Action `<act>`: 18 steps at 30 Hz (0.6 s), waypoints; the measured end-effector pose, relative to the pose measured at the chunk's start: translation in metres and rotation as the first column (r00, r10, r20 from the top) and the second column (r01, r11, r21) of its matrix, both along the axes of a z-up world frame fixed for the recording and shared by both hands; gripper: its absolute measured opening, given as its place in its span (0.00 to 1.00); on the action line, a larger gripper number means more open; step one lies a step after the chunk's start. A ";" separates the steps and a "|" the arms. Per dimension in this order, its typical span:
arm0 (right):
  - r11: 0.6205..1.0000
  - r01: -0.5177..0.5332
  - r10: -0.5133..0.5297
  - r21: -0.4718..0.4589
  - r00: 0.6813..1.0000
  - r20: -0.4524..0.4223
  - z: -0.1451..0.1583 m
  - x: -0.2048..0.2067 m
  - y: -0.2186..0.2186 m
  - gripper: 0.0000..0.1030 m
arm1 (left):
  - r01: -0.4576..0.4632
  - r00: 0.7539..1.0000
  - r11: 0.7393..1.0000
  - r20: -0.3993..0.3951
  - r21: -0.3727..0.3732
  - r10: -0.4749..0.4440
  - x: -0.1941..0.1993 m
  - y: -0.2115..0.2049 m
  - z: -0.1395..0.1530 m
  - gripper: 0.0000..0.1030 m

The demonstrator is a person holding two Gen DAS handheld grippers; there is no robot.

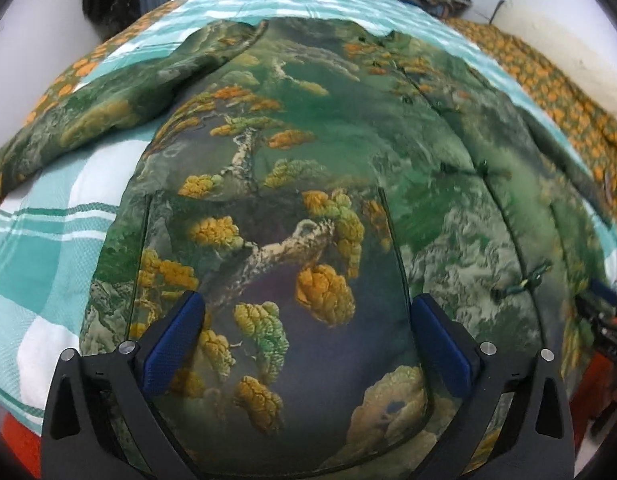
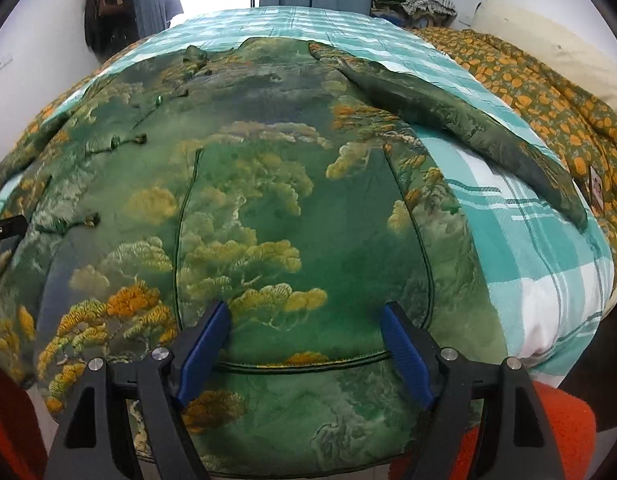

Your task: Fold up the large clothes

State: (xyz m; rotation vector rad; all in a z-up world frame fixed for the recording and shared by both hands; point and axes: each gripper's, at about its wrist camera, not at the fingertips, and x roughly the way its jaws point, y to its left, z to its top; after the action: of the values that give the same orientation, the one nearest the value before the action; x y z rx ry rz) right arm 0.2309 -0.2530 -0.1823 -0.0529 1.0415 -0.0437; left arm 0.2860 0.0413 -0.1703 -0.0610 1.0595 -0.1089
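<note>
While the green printed jacket (image 1: 300, 184) lies spread flat on the bed (image 1: 40, 264), I hold the left hand-held gripper (image 1: 306, 344) and right hand-held gripper (image 2: 306, 346) released above its hem, ready to pinch both corners evenly.

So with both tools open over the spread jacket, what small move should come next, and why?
Probably bring the right tool across to the green landscape-print padded jacket's outstretched sleeve and close on it. Both tools, the left tool included, are open and hold nothing, while the jacket lies flat on the teal-and-white checked bedspread with sleeves unfolded.
</note>
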 end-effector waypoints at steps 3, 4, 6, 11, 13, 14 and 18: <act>1.000 0.008 -0.008 0.016 1.000 -0.004 -0.002 0.000 -0.001 0.78 | -0.007 1.000 1.000 0.001 0.019 0.007 0.001 -0.004 -0.003 1.00; 1.000 0.010 -0.010 0.023 1.000 -0.005 -0.002 0.000 -0.002 0.78 | -0.009 1.000 1.000 0.001 0.024 0.009 0.001 -0.005 -0.003 1.00; 0.999 0.010 -0.010 0.031 1.000 -0.006 -0.003 0.000 -0.002 0.78 | -0.011 1.000 0.999 -0.003 0.035 0.011 0.003 -0.007 -0.003 1.00; 0.999 0.008 -0.008 0.047 1.000 -0.002 -0.004 0.000 -0.003 0.78 | -0.004 1.000 1.000 -0.012 0.029 0.004 0.003 -0.004 -0.003 1.00; 0.998 0.007 -0.008 0.059 1.000 0.010 -0.005 -0.001 -0.005 0.79 | -0.003 1.000 1.000 -0.015 0.029 0.003 0.002 -0.003 -0.003 1.00; 0.998 0.006 -0.007 0.064 1.000 0.013 -0.005 -0.001 -0.006 0.79 | -0.004 1.000 1.000 -0.019 0.028 0.004 0.003 -0.003 -0.002 1.00; 0.997 0.004 -0.006 0.079 1.000 0.016 -0.005 -0.002 -0.008 0.79 | -0.028 0.998 0.999 -0.061 0.047 0.030 0.007 -0.006 -0.004 1.00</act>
State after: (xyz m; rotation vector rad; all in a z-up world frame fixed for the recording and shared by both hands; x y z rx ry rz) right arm 0.2287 -0.2612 -0.1873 0.0218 1.0259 -0.0075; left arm 0.2934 0.0349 -0.1740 -0.0385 1.1219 -0.0568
